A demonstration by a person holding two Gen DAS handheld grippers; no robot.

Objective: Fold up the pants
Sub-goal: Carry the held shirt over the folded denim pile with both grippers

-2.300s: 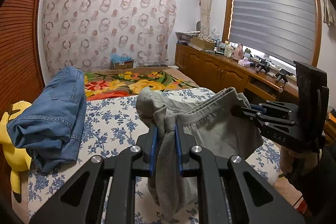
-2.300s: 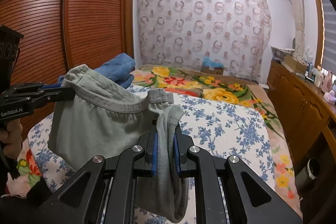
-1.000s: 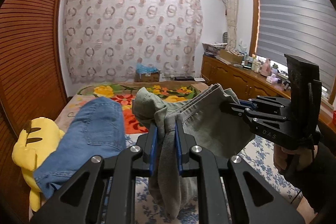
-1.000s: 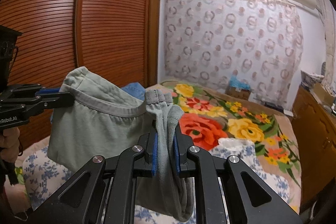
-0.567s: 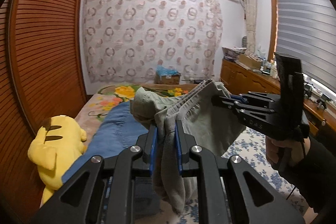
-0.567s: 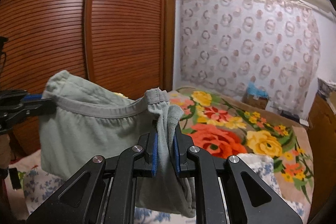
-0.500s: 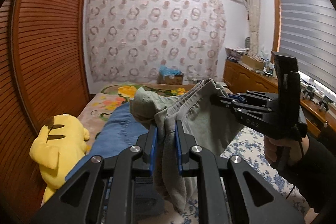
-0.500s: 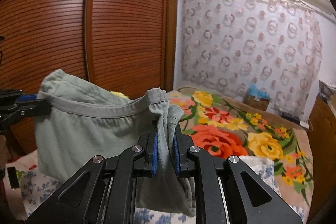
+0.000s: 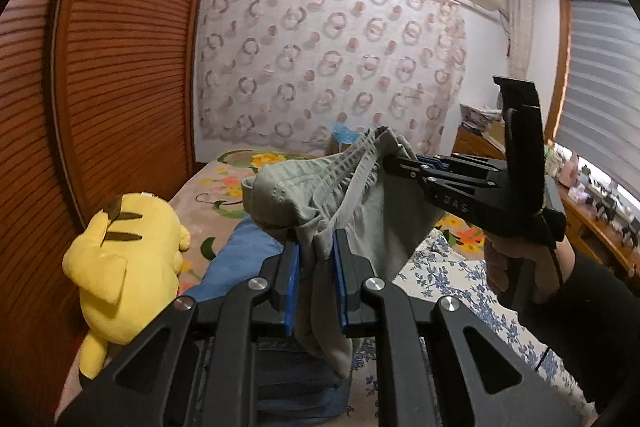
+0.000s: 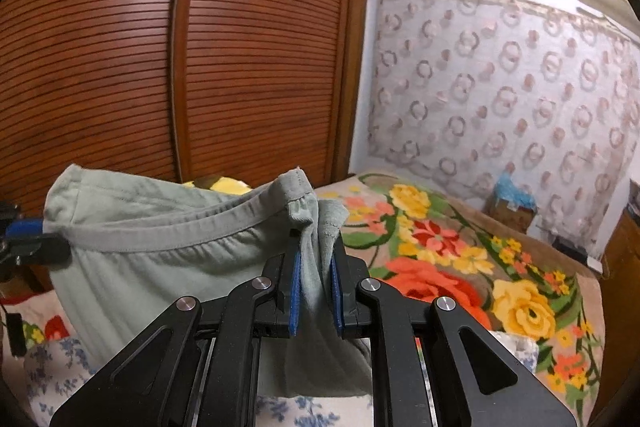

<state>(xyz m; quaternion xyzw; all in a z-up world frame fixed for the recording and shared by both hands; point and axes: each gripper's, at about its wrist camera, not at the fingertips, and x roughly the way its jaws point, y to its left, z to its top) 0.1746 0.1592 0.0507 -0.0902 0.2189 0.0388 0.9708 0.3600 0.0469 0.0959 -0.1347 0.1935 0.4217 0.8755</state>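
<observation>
The grey-green pants [image 9: 352, 203] hang in the air above the bed, held by the waistband between both grippers. My left gripper [image 9: 316, 247] is shut on one end of the waistband. My right gripper [image 10: 314, 247] is shut on the other end, and it also shows in the left wrist view [image 9: 404, 163] at the right. In the right wrist view the pants [image 10: 168, 243] stretch left to the left gripper [image 10: 36, 247] at the frame's edge. The legs hang down out of sight.
Blue jeans [image 9: 248, 251] lie folded on the bed under the pants. A yellow plush toy [image 9: 124, 251] sits at the left by the brown slatted wardrobe [image 10: 160, 47]. A floral blanket [image 10: 460, 255] covers the far bed. A wooden counter [image 9: 592, 219] runs along the right.
Both grippers have swung left towards the wardrobe with the pants held up between them. The jeans and plush toy now lie below the pants.
</observation>
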